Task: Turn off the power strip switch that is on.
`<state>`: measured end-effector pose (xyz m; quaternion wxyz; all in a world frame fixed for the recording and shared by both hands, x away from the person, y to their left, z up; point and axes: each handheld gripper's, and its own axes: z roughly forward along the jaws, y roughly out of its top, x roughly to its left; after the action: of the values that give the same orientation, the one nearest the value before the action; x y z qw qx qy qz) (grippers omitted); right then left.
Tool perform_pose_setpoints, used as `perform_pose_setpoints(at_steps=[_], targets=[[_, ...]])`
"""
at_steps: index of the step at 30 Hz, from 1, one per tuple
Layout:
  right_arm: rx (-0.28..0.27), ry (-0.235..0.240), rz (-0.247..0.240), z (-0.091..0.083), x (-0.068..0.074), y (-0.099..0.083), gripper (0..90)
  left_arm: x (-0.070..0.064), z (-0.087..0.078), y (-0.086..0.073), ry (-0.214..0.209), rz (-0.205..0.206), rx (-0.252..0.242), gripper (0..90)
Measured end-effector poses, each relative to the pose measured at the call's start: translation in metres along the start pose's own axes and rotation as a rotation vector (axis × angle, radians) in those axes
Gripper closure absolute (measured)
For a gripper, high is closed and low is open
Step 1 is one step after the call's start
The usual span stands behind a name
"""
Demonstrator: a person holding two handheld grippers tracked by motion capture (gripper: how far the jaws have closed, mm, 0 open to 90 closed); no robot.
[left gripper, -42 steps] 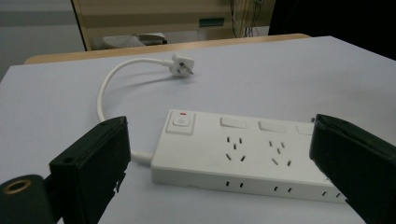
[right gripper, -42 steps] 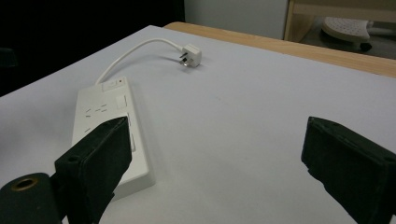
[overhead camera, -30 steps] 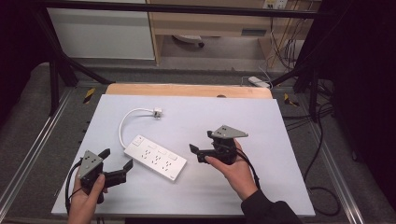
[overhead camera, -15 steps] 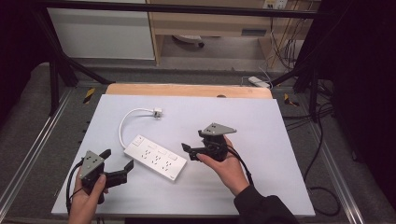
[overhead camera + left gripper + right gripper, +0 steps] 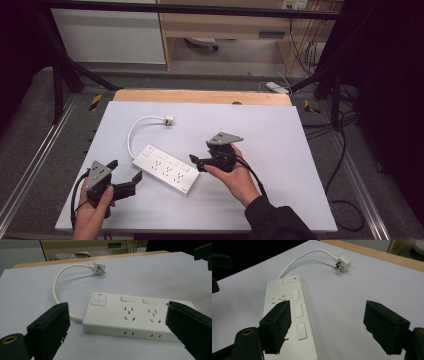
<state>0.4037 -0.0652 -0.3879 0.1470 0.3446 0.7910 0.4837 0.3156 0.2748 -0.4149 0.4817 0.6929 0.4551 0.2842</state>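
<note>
A white power strip point(image 5: 167, 168) lies slantwise on the white table, and its short cord curls back to a white plug point(image 5: 168, 120). My left gripper point(image 5: 125, 171) is open at the front left, a short way from the strip's left end, jaws aimed at it. In the left gripper view the strip point(image 5: 140, 315) lies ahead between the open jaws, untouched. My right gripper point(image 5: 200, 154) is open by the strip's right end. In the right gripper view its left jaw hangs over the strip point(image 5: 298, 311), and the plug point(image 5: 343, 263) lies beyond.
The white table top point(image 5: 280, 130) has bare room to the right and front. A wooden edge point(image 5: 200, 96) runs along its far side. Metal frame rails point(image 5: 30, 165) flank the table, and cables point(image 5: 345, 150) trail on the floor at right.
My right gripper has moved left, up to the power strip's right end. The left gripper has stayed about where it was.
</note>
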Motion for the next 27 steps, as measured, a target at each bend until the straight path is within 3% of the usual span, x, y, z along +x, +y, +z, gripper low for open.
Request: perform_pose_setpoints(at_steps=[5,9,16,24,27], targets=[[0.004,0.022,-0.004,0.004,0.003,-0.001,33.5,0.000,0.000,0.000,0.003,-0.005,-0.002,5.6],[0.009,0.047,-0.011,0.008,0.004,-0.002,44.2,0.000,0.000,0.000,0.000,0.009,0.007,5.6],[0.028,0.064,-0.041,0.012,0.007,-0.004,67.5,-0.001,0.000,0.000,-0.002,0.007,0.008,5.6],[0.056,0.102,-0.062,0.018,0.007,-0.007,87.6,0.000,0.000,0.000,0.009,0.003,0.002,5.2],[0.058,0.106,-0.080,0.019,0.008,-0.008,90.0,0.001,-0.001,0.001,0.012,0.001,-0.002,4.9]])
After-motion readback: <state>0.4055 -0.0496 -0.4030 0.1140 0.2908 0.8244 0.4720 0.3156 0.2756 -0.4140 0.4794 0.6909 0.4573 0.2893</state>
